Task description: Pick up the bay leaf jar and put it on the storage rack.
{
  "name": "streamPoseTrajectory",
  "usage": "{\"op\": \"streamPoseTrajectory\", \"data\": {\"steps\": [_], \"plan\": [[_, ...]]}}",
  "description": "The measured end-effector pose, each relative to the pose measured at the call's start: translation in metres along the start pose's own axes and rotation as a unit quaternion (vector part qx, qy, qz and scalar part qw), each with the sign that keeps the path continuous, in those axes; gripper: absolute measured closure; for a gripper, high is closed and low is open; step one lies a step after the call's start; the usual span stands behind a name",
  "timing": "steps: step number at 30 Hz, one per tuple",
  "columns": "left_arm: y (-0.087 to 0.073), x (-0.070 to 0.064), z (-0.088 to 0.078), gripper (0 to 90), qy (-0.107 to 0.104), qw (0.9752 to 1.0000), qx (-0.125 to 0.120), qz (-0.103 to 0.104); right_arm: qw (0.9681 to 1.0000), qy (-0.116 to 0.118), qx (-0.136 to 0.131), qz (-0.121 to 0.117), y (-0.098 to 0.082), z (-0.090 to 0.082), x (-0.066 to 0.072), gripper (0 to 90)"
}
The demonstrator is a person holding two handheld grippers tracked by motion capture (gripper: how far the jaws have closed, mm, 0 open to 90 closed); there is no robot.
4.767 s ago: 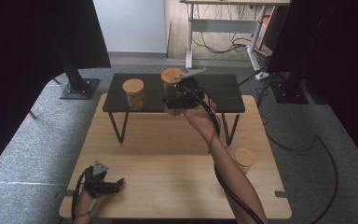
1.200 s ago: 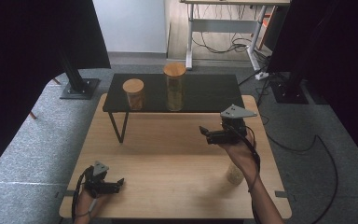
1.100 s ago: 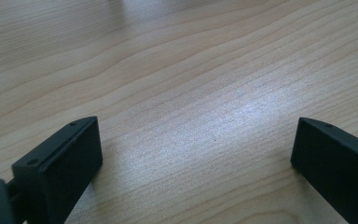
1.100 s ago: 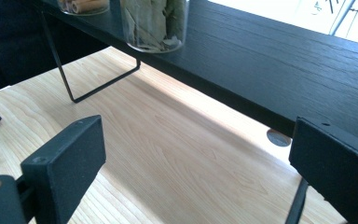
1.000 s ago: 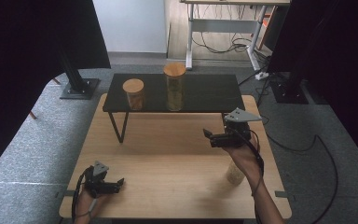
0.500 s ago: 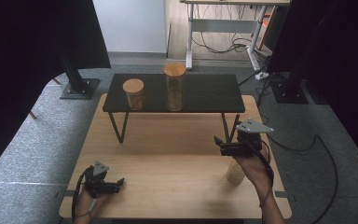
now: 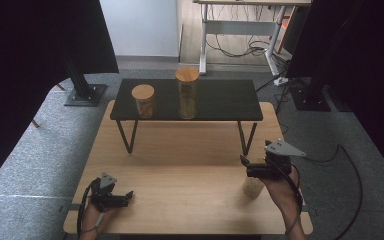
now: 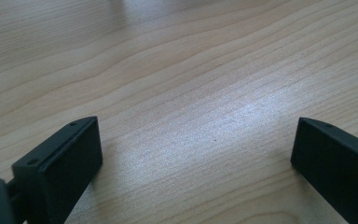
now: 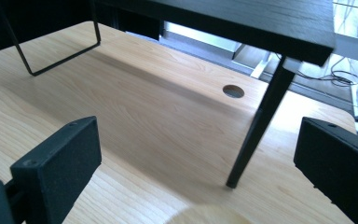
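My right gripper [image 7: 246, 167] hovers open just above the small jar [image 7: 253, 187] near the table's right front edge.
My left gripper [image 7: 122, 198] rests on the wooden table [image 7: 190, 155], jaws wide apart around bare wood. On the black shelf [image 7: 220, 95] stand a short jar [image 7: 143, 100] and a tall jar [image 7: 187, 92].

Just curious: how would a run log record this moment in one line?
right hand-held gripper: open, above small jar | left hand-held gripper: open, idle | two jars on shelf
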State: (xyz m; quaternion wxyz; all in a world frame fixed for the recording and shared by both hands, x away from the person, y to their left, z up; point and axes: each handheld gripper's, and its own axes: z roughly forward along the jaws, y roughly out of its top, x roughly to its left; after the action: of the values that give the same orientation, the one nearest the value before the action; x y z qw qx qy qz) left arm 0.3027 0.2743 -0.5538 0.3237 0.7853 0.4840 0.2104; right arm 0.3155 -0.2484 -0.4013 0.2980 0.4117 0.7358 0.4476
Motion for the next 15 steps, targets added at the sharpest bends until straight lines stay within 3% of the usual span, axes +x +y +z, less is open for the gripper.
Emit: {"op": "streamPoseTrajectory", "data": {"steps": [15], "plan": [[0.000, 0.000, 0.000, 1.4, 0.000, 1.0000, 0.000, 0.000, 0.9991, -0.037, 0.005, 0.021, -0.029, -0.021, -0.014, 1.0]]}}
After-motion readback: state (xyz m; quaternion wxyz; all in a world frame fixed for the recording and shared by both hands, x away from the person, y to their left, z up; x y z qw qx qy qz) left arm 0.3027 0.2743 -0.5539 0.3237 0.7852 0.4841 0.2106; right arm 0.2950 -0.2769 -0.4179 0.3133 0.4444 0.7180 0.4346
